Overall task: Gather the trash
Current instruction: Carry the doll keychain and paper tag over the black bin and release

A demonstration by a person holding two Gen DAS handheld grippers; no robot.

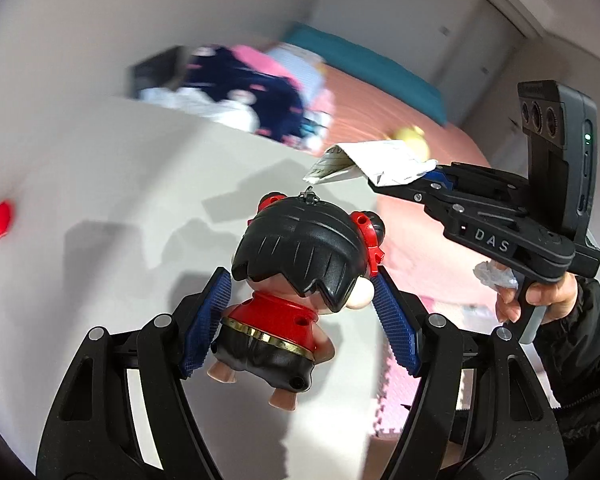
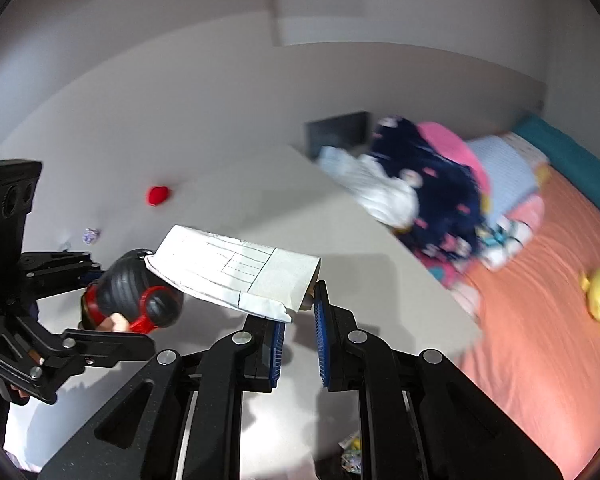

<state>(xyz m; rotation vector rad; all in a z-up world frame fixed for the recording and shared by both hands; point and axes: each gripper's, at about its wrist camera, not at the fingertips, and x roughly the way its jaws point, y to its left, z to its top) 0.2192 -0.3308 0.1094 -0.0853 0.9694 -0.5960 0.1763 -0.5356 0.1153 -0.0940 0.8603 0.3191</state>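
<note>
Your left gripper (image 1: 300, 316) stands wide, ribbed blue pads clamped on a glossy hard-plastic doll (image 1: 300, 280), body gripped so the head juts clear. Right gripper (image 2: 300, 336), nearly closed, pinches a folded, creased paper (image 2: 236, 276) by its edge; likely trash, carried above the smooth grey table (image 2: 236, 200). Beyond: orange bedspread (image 2: 540, 340), soft clothes.

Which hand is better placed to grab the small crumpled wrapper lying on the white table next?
Left, probably. The small crumpled wrapper lies on the white table beyond the left gripper. Both are full, though: left holds the black-haired plastic doll in red, the right gripper pinches the folded white paper.
</note>
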